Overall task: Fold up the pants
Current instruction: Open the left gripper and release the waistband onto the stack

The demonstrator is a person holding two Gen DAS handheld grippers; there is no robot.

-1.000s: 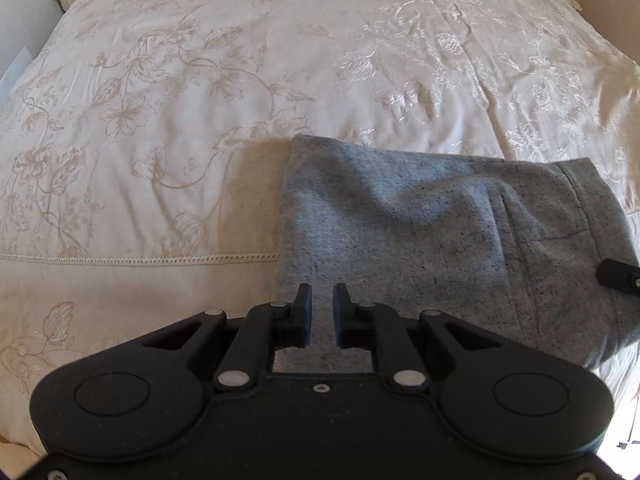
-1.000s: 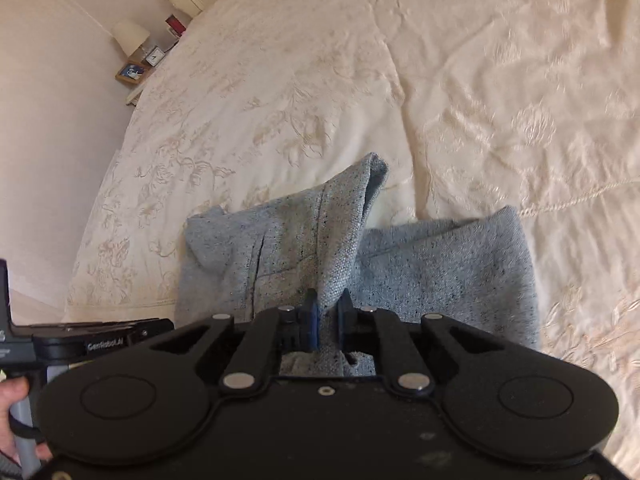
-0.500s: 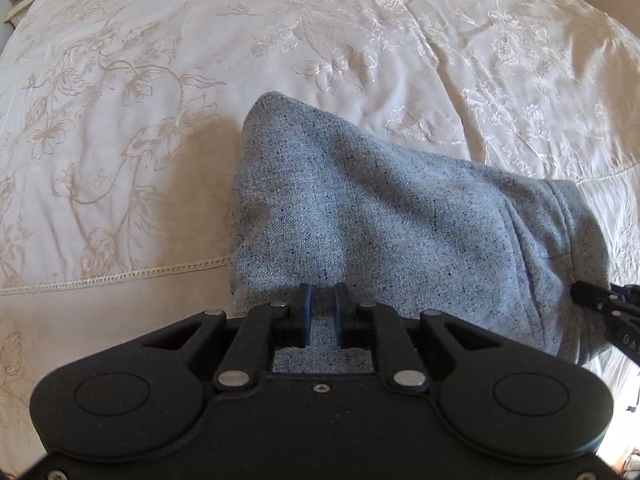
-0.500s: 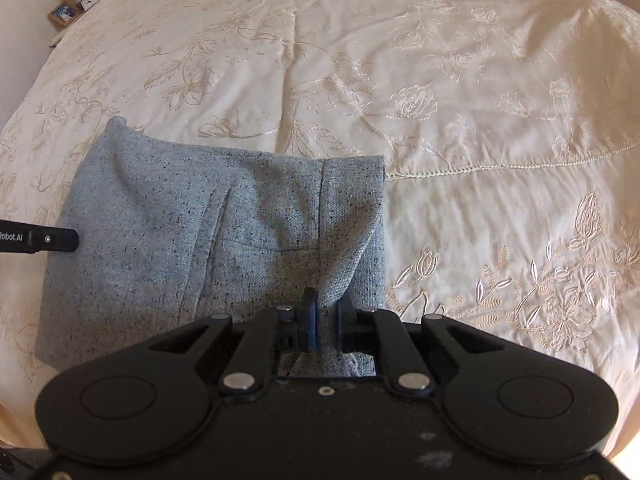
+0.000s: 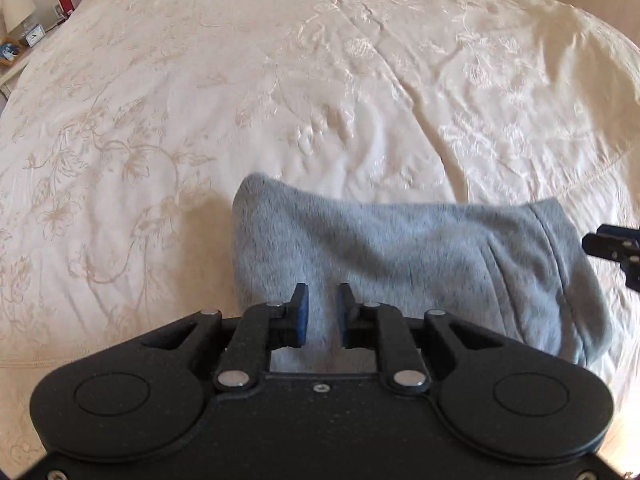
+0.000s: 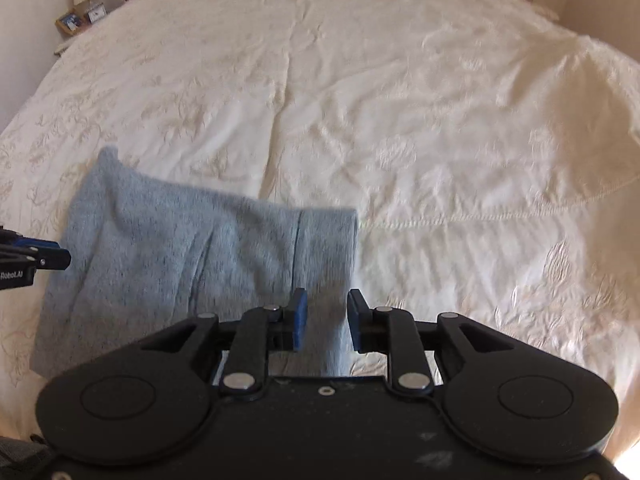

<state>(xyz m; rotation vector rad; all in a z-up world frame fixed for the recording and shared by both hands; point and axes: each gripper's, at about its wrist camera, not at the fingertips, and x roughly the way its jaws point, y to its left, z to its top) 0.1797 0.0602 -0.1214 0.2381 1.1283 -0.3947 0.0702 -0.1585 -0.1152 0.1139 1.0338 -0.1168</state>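
Folded grey knit pants (image 5: 404,264) on cream embroidered bedspread (image 5: 280,100).
Left gripper (image 5: 321,312) and right gripper (image 6: 327,316) held low at near edge, jaws parted, cloth between, unpinched.

Pants (image 5: 400,256) on bedspread (image 5: 320,100); nightstand (image 6: 72,24) behind-left

Warm daylight floods my views, washing the cream embroidered bedspread (image 5: 360,92) into glare at upper right. Motion blur softens the grey knitted pants (image 6: 180,248), whose speckle is smeared. The pants throw a soft shadow leftwards. Fisheye distortion bows the bed's edges, and the corners go dark.
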